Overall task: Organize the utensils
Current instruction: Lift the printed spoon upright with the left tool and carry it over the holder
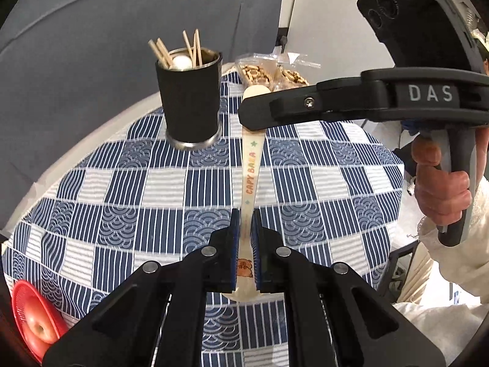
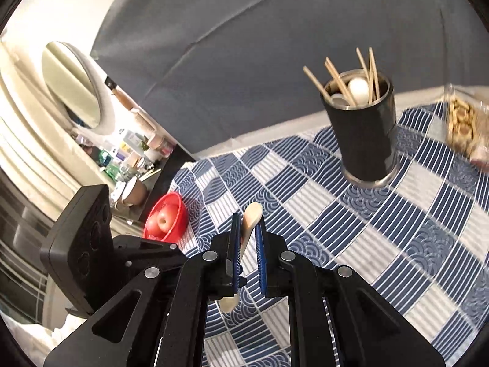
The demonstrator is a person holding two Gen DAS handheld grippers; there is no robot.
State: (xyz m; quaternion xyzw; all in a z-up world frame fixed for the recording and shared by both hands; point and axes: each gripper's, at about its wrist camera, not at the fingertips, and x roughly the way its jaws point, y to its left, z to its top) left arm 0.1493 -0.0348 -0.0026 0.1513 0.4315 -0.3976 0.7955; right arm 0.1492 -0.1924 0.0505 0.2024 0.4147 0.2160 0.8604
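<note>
The left gripper [image 1: 246,229] has its jaws pinched on the handle of a cream plastic spoon printed "CAPY BARA" [image 1: 251,171], held above the blue-and-white patterned tablecloth [image 1: 159,183]. The right gripper [image 2: 247,232] straddles the spoon's bowl end; its jaws are slightly spread, with a gap visible at one pad. A black cylindrical utensil holder with a steel rim [image 1: 191,104], containing wooden chopsticks [image 1: 160,52], stands near the table's far edge. A red mesh basket [image 2: 174,214] holding an apple [image 2: 163,221] sits at the table's edge.
</note>
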